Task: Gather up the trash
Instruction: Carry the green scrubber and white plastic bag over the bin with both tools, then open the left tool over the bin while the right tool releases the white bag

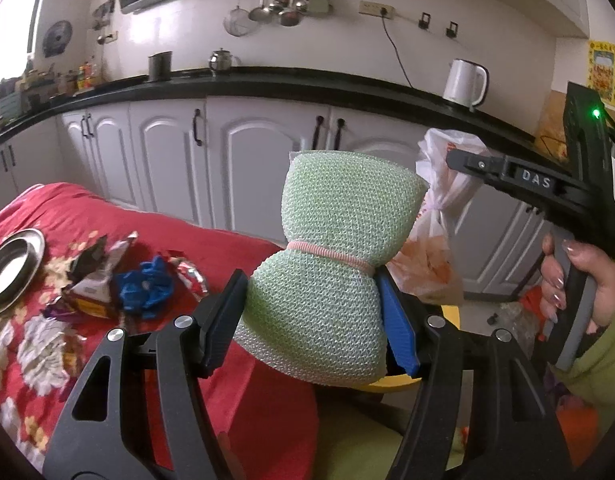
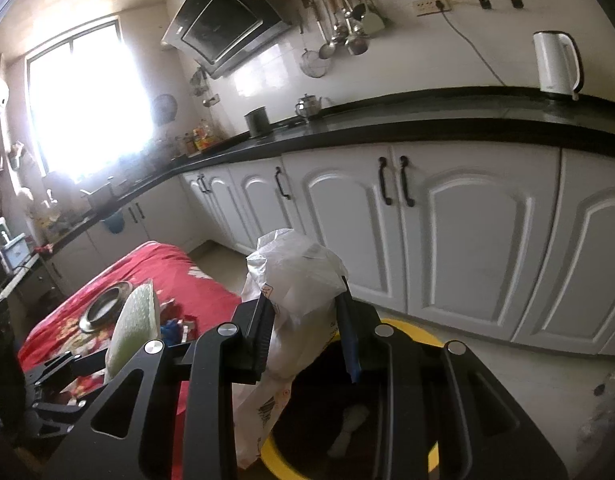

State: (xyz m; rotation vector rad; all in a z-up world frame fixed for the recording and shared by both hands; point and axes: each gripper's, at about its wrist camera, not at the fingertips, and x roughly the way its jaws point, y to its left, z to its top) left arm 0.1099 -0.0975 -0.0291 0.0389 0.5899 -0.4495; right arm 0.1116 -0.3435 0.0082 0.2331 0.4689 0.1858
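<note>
Between the left gripper [image 1: 313, 312] pads a pale-green knitted hourglass scrubber [image 1: 331, 248] is clamped; crinkly white plastic bag [image 2: 295, 280] is pinched by the right gripper [image 2: 307, 340] above a yellow-rimmed bin [image 2: 411, 330]

A black worktop [image 1: 291, 84] runs along the wall above white cabinet doors [image 1: 263, 160] with dark handles. Near its right end stands a white electric kettle [image 1: 465, 82], its cord rising to a wall socket [image 1: 376, 9]. Further left on the worktop sit a small metal teapot [image 1: 221, 59] and a dark cylindrical pot [image 1: 160, 65]. Ladles and strainers [image 1: 283, 2] hang on a rail above. A black range hood [image 2: 223, 26] slants beside a bright window [image 2: 87, 96]
</note>
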